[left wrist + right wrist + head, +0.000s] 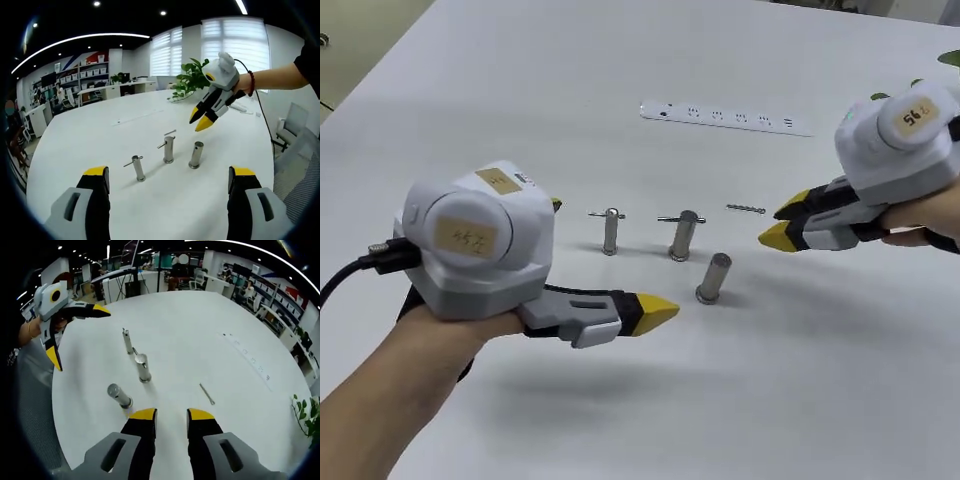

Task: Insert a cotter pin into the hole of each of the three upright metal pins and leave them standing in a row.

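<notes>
Two metal pins [610, 232] are fitted; third pin [713, 277] bare, its cotter pin [745, 208] loose on the surface [620, 420]. Left tool [168, 172] wide, right tool [772, 224] narrow, both empty.

A white table [620, 60] carries three upright metal pins [684, 236] between your left gripper [168, 172] and right gripper [172, 415]. A loose cotter pin [746, 209] lies near the right tips, with a power strip [725, 117] farther beyond.
</notes>
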### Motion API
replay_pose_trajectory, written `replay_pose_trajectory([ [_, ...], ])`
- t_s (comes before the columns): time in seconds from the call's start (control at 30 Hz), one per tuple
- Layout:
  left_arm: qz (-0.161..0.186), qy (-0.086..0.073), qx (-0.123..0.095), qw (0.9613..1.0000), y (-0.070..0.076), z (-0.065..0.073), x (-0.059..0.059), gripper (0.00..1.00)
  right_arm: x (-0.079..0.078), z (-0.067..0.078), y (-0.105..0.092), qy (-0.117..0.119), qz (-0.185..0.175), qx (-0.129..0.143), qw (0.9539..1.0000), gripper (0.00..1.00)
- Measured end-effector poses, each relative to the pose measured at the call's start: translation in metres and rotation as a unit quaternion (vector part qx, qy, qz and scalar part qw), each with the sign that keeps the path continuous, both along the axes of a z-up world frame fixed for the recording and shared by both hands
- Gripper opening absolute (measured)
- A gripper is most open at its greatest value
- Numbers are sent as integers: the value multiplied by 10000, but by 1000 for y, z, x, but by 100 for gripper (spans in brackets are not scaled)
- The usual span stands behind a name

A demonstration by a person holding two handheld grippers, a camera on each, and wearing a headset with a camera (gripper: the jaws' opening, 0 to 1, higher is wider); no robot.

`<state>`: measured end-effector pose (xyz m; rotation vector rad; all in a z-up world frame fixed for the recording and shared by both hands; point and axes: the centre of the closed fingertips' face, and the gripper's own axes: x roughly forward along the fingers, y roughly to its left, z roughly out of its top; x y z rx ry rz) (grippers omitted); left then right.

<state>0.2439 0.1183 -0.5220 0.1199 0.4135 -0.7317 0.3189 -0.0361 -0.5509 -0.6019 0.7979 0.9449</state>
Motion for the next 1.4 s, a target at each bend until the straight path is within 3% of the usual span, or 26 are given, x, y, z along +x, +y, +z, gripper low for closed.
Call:
replay_pose_trajectory([
  [0.33, 17, 26, 64, 10000, 4, -3, 2, 98, 24, -6, -10, -71, 371, -604, 9975, 15],
  [0.7, 1, 70, 127, 9999, 4, -9, 2, 98, 45, -22, -16, -85, 624, -922, 9937, 10],
  [1.07, 11, 85, 163, 9998, 6, -11, 1, 97, 68, -35, -14, -99, 802, -1100, 9906, 10],
  [1.4, 21, 143, 185, 9997, 8, -14, 0, 97, 76, -50, -12, 101, 960, -1201, 9881, 9],
])
